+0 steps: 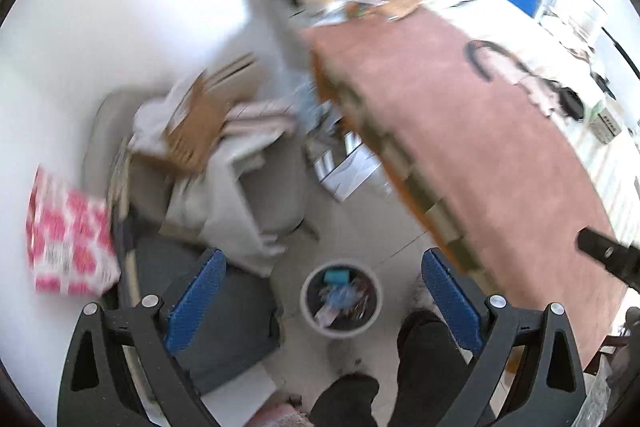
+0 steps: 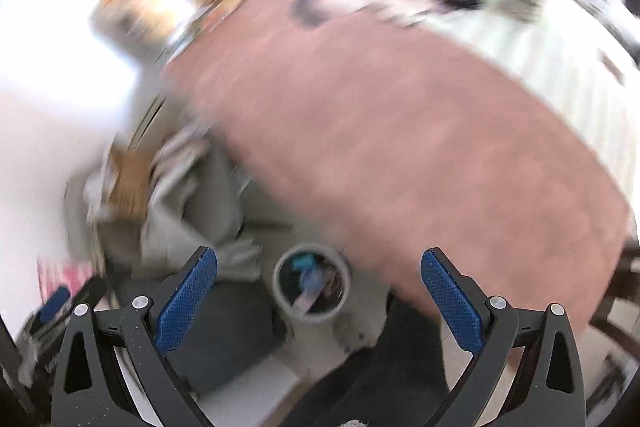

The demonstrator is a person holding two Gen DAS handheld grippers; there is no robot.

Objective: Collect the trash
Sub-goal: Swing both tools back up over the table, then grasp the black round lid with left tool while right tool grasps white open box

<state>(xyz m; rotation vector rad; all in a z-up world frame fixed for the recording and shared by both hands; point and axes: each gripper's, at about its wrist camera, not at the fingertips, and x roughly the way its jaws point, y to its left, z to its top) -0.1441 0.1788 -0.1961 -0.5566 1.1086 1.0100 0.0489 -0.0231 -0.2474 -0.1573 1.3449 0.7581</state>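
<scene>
Both grippers are being held high over a floor bin [image 1: 341, 298], seen from above between the spread fingers in each view. The left gripper [image 1: 323, 301] is being carried wide open with nothing between its blue pads [image 1: 196, 301]; the right gripper [image 2: 319, 297] is likewise being held wide open and empty. The bin [image 2: 311, 283] is being shown on the floor just off the near corner of a pink-covered table [image 1: 472, 155], with a teal item and mixed wrappers lying inside it.

Only in the left wrist view is a pink-and-white patterned bag [image 1: 68, 239] being shown clearly, leaning by the wall at the left, beside a heap of cardboard [image 1: 204, 123] and pale cloth. A black cable [image 1: 486, 61] is being shown near the table's far edge, and a dark object [image 1: 608, 257] is intruding at the table's right edge. The person's dark-clad feet [image 1: 424, 347] are being seen beside the bin.

The right wrist view is being heavily smeared by blur; the table [image 2: 420, 131] fills most of it, and items at its far end cannot be told apart.
</scene>
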